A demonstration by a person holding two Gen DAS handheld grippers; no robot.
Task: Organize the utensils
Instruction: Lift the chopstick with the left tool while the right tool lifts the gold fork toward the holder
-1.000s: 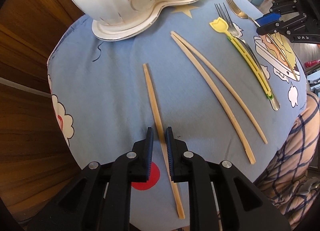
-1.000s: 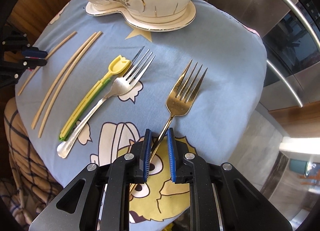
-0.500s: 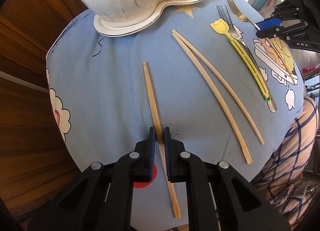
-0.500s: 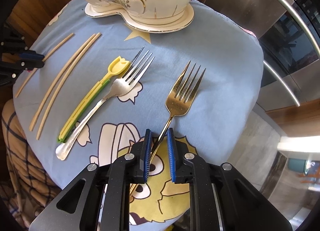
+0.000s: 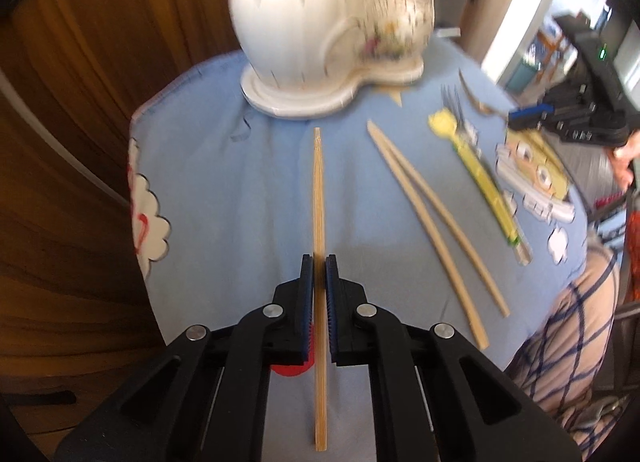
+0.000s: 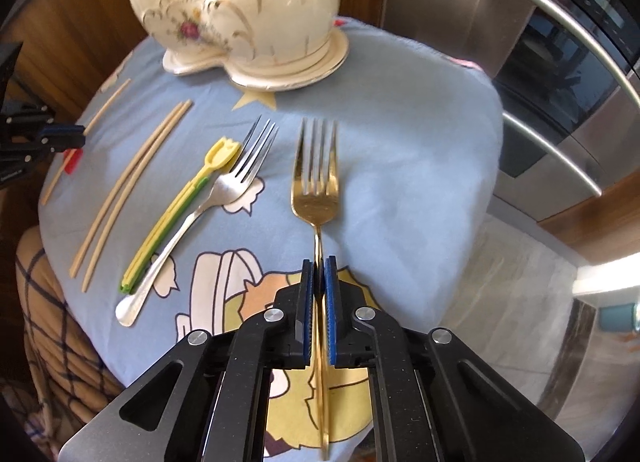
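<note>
Left tool [image 5: 319, 262] is clenched on a single bamboo chopstick [image 5: 318, 185]; its jaws have just been closing, and the stick now runs straight between the pads, gripped toward its near end with most of its length reaching forward. Right tool [image 6: 319, 264] is clenched on the thin handle of the gold fork [image 6: 316, 181]; its jaws have likewise just been closing, with the handle between them and the tines well out in front. Risk one: both pieces are long, slim and held off their balance point, so either may pivot or slide in the pads if swung quickly, the fork more so given its heavy head and smooth metal. Risk two: the blue cartoon cloth [image 5: 248, 197] over the desk looks soft and loose, so a dragged tip could snag it and shift the neighbouring pieces. Risk three: the large flowered china pot [image 6: 236, 13] stands near the far end of both items, and a forward sweep could strike it. Remaining utensils lie flat on the cloth: a pale curved pair of chopsticks [image 6: 132, 177] side by side, a yellow-green plastic piece [image 6: 176, 217] and a silver fork [image 6: 208, 209] touching it. The chopstick is plain, straight and light; the gold fork is polished and reflective, four tines, undamaged as far as can be seen
</note>
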